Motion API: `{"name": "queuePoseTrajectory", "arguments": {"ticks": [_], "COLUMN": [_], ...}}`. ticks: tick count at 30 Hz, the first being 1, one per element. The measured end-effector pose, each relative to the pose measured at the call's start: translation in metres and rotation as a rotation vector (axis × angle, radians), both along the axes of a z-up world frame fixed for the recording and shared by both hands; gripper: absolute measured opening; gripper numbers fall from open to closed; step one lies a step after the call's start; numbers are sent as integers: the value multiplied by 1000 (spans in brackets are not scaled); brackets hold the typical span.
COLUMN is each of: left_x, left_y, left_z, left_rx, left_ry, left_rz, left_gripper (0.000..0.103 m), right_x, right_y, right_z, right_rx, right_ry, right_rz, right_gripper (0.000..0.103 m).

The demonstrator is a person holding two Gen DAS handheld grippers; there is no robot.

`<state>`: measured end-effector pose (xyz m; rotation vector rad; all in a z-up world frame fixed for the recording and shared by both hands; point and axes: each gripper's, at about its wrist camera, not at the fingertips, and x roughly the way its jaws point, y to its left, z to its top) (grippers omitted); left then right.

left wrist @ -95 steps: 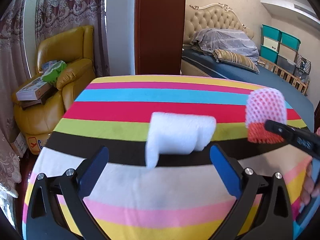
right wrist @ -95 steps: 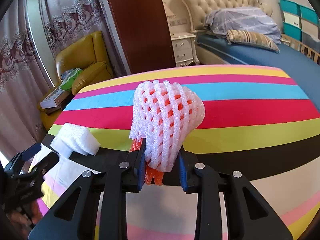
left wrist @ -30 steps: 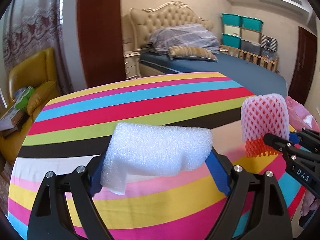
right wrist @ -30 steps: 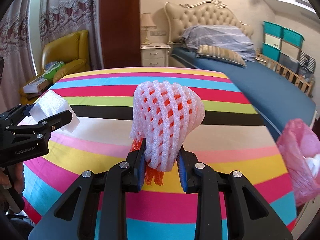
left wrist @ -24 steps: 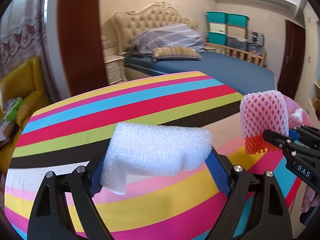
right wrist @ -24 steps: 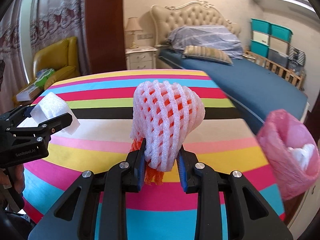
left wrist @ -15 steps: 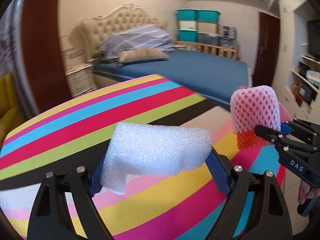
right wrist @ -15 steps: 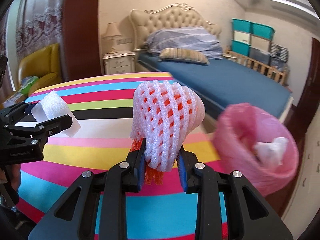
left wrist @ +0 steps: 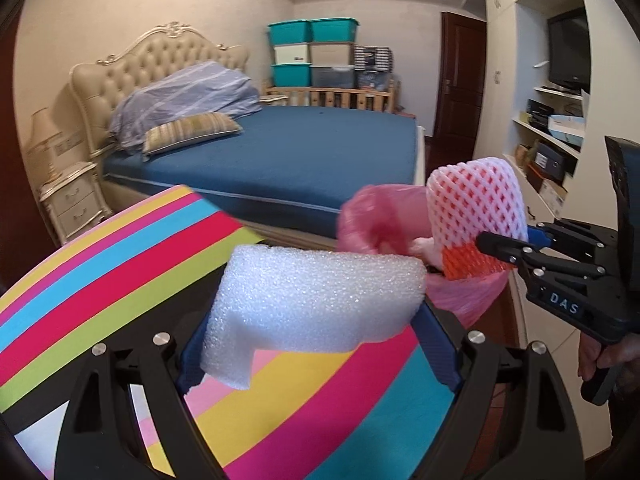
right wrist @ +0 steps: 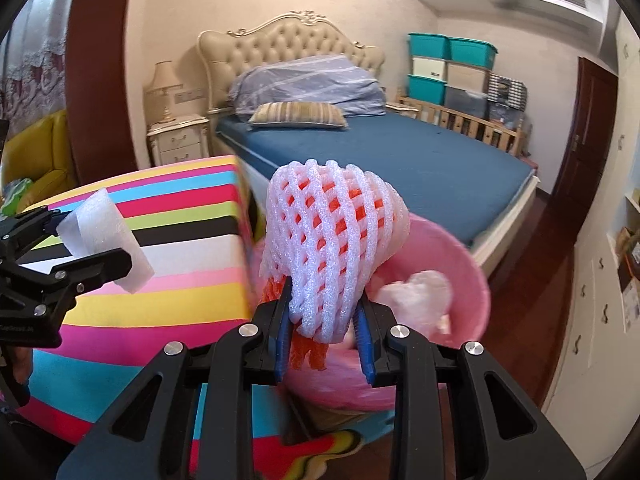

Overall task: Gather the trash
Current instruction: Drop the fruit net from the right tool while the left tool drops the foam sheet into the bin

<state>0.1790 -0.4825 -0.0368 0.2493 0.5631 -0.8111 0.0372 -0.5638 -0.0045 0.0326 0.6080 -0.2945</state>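
My left gripper is shut on a white foam block and holds it above the striped table's right edge. My right gripper is shut on a white and orange foam fruit net, held over a bin lined with a pink bag that has white trash inside. In the left wrist view the net and the right gripper are at the right, in front of the pink bag. In the right wrist view the foam block and the left gripper are at the left.
The table with a rainbow-striped cloth lies left of the bin. A blue bed stands behind, with a nightstand and stacked storage boxes. Shelves are at the right. A yellow armchair is at the far left.
Both grippers have swung right from over the table to the pink-lined bin, each keeping its foam. The bin has come closer and now sits under the net.
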Motion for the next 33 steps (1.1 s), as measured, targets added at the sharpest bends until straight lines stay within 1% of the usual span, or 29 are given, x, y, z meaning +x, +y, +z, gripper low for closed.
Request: {"name": "queuePoseTrajectory", "arguments": {"ticks": [5, 9, 15, 18, 21, 23, 24, 25, 27, 29, 30, 32, 33], "left_x": [0, 3, 8, 12, 20, 26, 28, 31, 36, 42, 45, 49, 50], "left_y": [-46, -82, -137, -160, -176, -189, -192, -193, -189, -180, -174, -158, -151], "left_z": [5, 11, 12, 8, 3, -1, -4, -7, -12, -14, -16, -17, -17], "left_rx": [-8, -27, -32, -25, -35, -11, -3, -3, -6, -1, 0, -2, 1], "left_ry": [9, 10, 5, 7, 6, -3, -12, -21, -27, -24, -32, -43, -44], "left_rz": [-48, -99, -156, -172, -188, -187, -176, -157, -123, -109, -91, -68, -58], "left_gripper": [84, 84, 84, 84, 85, 91, 96, 98, 98, 98, 98, 98, 98], "right_x": [-1, 1, 13, 20, 28, 34, 36, 38, 43, 51, 53, 61, 64], "right_y": [-32, -59, -91, -97, -103, -104, -104, -104, -104, -103, -102, -101, -99], "right_z": [4, 10, 16, 17, 17, 18, 19, 20, 20, 19, 17, 14, 13], "right_rx": [-13, -14, -27, -43, -41, -51, -55, -57, -62, -58, -53, -50, -53], "right_ry": [1, 2, 17, 35, 46, 54, 56, 58, 60, 65, 64, 70, 68], "right_rz": [-29, -27, 9, 21, 29, 37, 42, 46, 58, 70, 74, 76, 72], "right_gripper": [28, 28, 28, 28, 29, 29, 29, 29, 29, 30, 33, 48, 61]}}
